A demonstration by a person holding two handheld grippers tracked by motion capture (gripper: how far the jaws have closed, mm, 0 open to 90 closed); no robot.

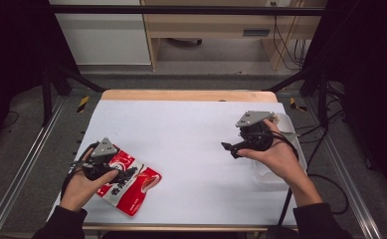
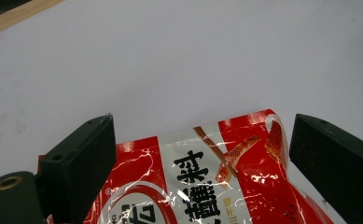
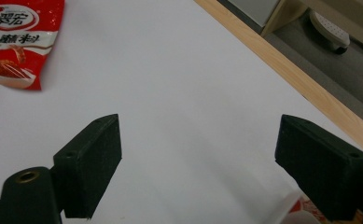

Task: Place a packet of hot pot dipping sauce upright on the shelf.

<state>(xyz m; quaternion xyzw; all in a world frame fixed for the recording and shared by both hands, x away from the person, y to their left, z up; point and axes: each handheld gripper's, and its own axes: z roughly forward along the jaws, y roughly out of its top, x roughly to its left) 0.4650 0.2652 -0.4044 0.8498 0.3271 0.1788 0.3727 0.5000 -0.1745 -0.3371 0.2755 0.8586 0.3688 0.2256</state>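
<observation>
A red and white snack packet (image 1: 134, 185) with black characters lies flat near the table's front left corner. My left gripper (image 1: 119, 172) hovers over its near end, held in a hand. In the left gripper view the jaws stand wide open, with the packet (image 2: 216, 186) lying between and below them; neither pad visibly touches it. My right gripper (image 1: 232, 148) is held over the right side of the white table (image 1: 191, 129), pointing left. It is open, with bare table between its jaws (image 3: 198, 163). The packet (image 3: 16, 42) shows far off in the right gripper view.
A clear plastic container (image 1: 268, 175) sits at the table's right edge under the right hand. A scrap of red and white wrapper (image 3: 303, 210) shows beside the right jaw. The wooden table edge (image 3: 282, 70) runs along the far side.
</observation>
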